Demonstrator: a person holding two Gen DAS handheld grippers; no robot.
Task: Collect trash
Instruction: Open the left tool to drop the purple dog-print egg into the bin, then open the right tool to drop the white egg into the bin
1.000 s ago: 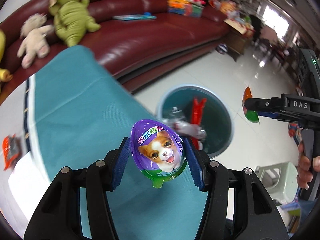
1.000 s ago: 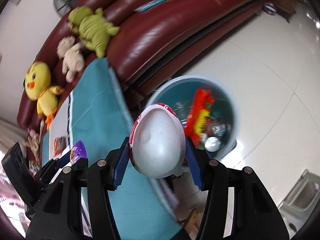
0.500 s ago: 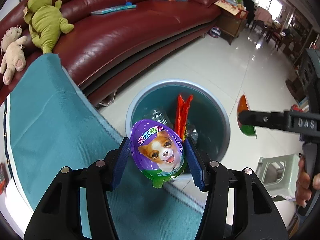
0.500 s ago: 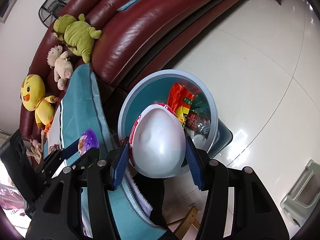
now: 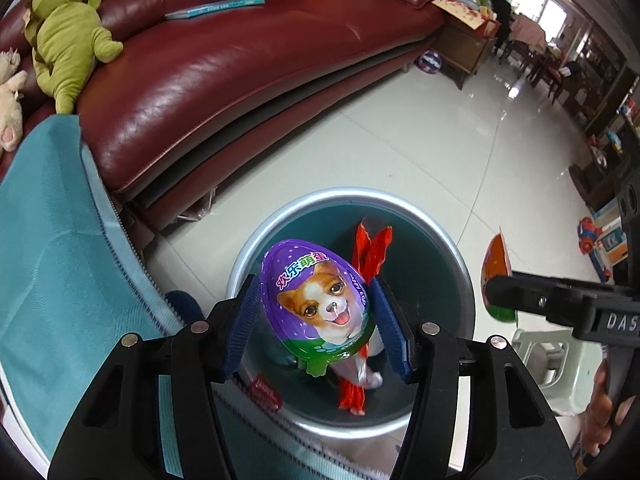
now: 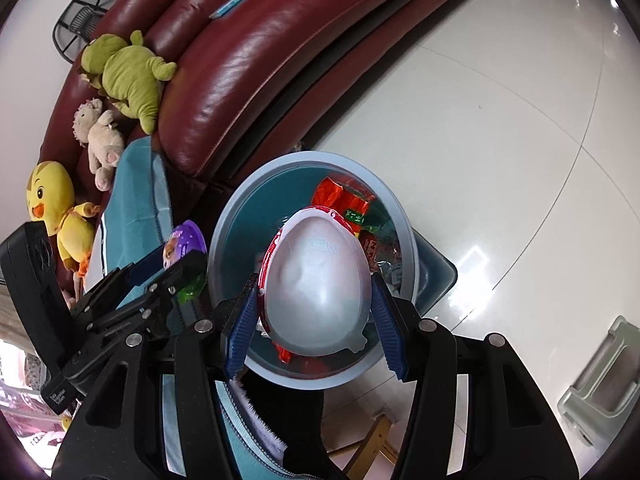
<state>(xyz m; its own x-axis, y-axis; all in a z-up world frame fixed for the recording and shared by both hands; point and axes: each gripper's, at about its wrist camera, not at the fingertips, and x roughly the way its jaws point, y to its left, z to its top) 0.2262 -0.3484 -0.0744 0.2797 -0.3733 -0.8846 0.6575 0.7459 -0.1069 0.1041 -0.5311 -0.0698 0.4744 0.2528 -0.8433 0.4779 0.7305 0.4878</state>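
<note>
**Two egg packages held over the trash bin**

White floor tiles [image 5: 420,152] and a dark red leather sofa [image 5: 240,60] filled the room behind both grippers.

The left gripper [image 5: 318,312] had its blue pads [image 5: 244,328] pressed on both sides of a purple egg package [image 5: 316,300] with a puppy picture on it. The egg stood upright between the pads, with its printed face to the camera. Directly below it was the round trash bin [image 5: 448,240], with a grey rim and a teal inside. In the bin stood a red wrapper [image 5: 372,248], and a small dark red packet [image 5: 264,392] lay near the rim. To the left of the bin was the teal cloth [image 5: 60,280] on the table edge.

The right gripper [image 6: 314,304] was clamped in the same way on a white egg package [image 6: 316,284] with a red border, whose plain back faced the camera. It hung above the same bin [image 6: 232,220], where red and green wrappers [image 6: 344,204] lay together. In the right wrist view the left gripper with the purple egg was just beside the bin rim, on the left.

On the sofa sat a green plush toy [image 6: 128,76], a beige plush toy [image 6: 100,136] and a yellow duck plush [image 6: 60,208]. A thin blue book [image 5: 216,6] lay on the seat. A pale green stool [image 5: 552,360] stood on the floor near the bin.
</note>
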